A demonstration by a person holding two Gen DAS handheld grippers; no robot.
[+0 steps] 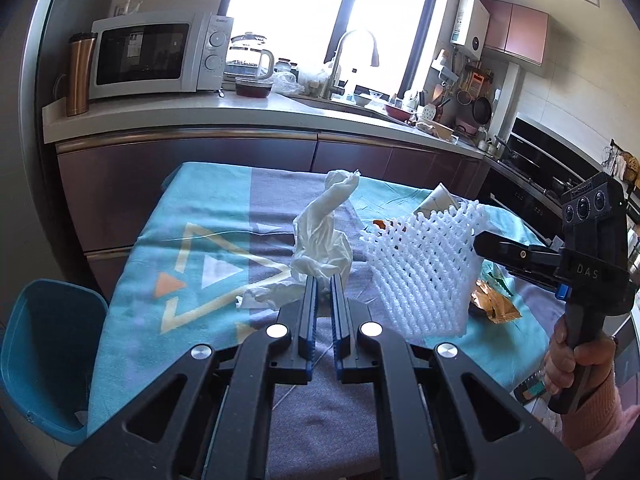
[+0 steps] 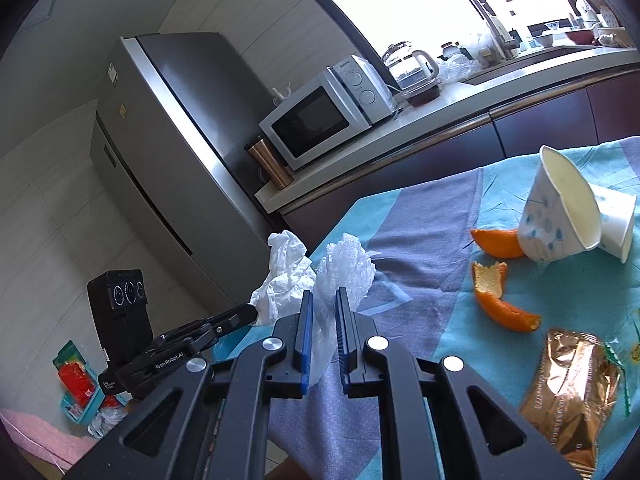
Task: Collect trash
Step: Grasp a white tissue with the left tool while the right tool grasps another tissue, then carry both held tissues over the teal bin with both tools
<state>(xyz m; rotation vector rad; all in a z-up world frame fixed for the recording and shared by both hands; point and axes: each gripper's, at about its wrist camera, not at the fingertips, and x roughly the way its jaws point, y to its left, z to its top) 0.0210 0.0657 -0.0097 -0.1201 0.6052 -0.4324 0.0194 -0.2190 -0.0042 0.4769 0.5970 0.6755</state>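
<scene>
The left gripper (image 1: 324, 280) is pinching a crumpled white tissue (image 1: 320, 236) between nearly closed fingers; the tissue is standing up above the tablecloth (image 1: 208, 216), with one loose end trailing onto the cloth to the left of the fingertips. The right gripper (image 2: 325, 300) is clamping a white foam net sleeve (image 2: 346, 270), its fingers drawn in to a narrow gap with the net's edge between them. In the left wrist view that foam net sleeve (image 1: 424, 268) is hanging just right of the tissue, lifted off the tablecloth, with the right gripper (image 1: 486, 246) gripping its right edge.

Remaining trash is lying on the tablecloth (image 2: 420, 216). Right of the foam net sleeve, two orange peels (image 2: 498, 296) are resting apart from each other. Beyond the peels, two paper cups (image 2: 560, 216) are lying tipped over and touching, the nearer one beside the upper peel. A gold foil wrapper (image 2: 572, 392) is lying nearer the camera than the peels. A blue bin (image 1: 44, 356) is sitting below the tablecloth's left edge.
</scene>
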